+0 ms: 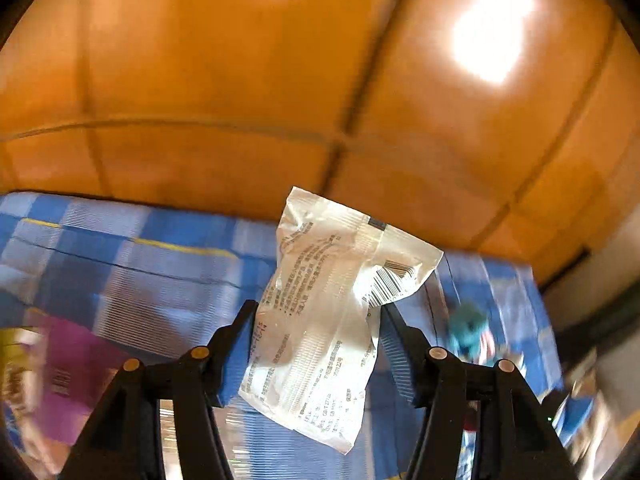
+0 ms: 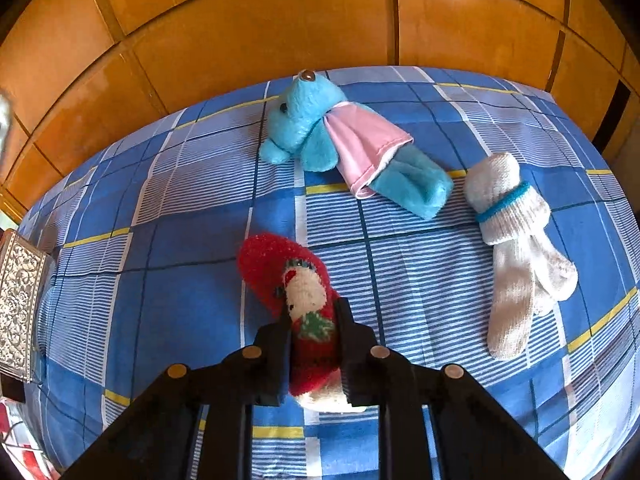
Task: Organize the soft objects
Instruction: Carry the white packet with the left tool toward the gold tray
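The left tongs are clenched on a white packet with printed text and a barcode; the packet is held up above the bed, and its top corner stands in front of the orange wooden wall. The left view is blurred at the edges, so the purple thing at the lower left and the teal thing at the right cannot be named with certainty. The right tongs are clenched on a red sock with a white figure and a green pattern knitted on it; the sock lies on the blue checked bedsheet, and its red toe points away from the camera. Further back on the sheet lies a blue plush toy with a pink cloth over its middle. To the right of it, apart from it, lies a pair of white socks bound by a blue band. At the left edge of the bed there is a silver patterned box.
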Demonstrator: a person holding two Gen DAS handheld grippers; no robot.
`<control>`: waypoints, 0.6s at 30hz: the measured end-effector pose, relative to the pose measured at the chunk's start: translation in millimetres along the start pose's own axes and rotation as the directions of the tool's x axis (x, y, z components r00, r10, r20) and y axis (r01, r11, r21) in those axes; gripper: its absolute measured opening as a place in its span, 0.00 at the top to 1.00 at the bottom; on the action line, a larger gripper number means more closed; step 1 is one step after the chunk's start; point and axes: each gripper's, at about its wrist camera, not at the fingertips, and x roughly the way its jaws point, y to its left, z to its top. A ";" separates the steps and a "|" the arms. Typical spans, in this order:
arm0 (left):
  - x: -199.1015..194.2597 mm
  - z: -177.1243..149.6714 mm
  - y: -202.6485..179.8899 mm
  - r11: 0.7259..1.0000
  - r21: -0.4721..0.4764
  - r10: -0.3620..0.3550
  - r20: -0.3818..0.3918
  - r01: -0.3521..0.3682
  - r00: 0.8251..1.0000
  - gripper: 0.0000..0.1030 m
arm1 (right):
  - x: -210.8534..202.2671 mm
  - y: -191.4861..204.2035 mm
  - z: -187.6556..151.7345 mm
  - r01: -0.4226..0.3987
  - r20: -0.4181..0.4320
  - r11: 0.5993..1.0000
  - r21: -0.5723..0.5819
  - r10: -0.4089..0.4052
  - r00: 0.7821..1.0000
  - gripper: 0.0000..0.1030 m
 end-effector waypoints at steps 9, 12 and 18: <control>-118.8 2.0 161.1 0.965 -0.204 0.205 0.181 -0.167 0.962 0.41 | 5.9 5.1 2.3 0.029 -0.003 1.000 -0.013 -0.029 1.000 0.76; -138.8 -20.4 218.1 0.931 -0.297 0.269 0.165 -0.212 0.949 0.41 | 7.8 11.0 3.4 0.062 -0.008 0.997 -0.036 -0.062 0.998 0.76; -147.9 -91.7 300.6 0.861 -0.418 0.346 0.065 -0.289 0.936 0.41 | 9.8 17.1 5.3 0.114 -0.021 0.992 -0.047 -0.115 0.993 0.78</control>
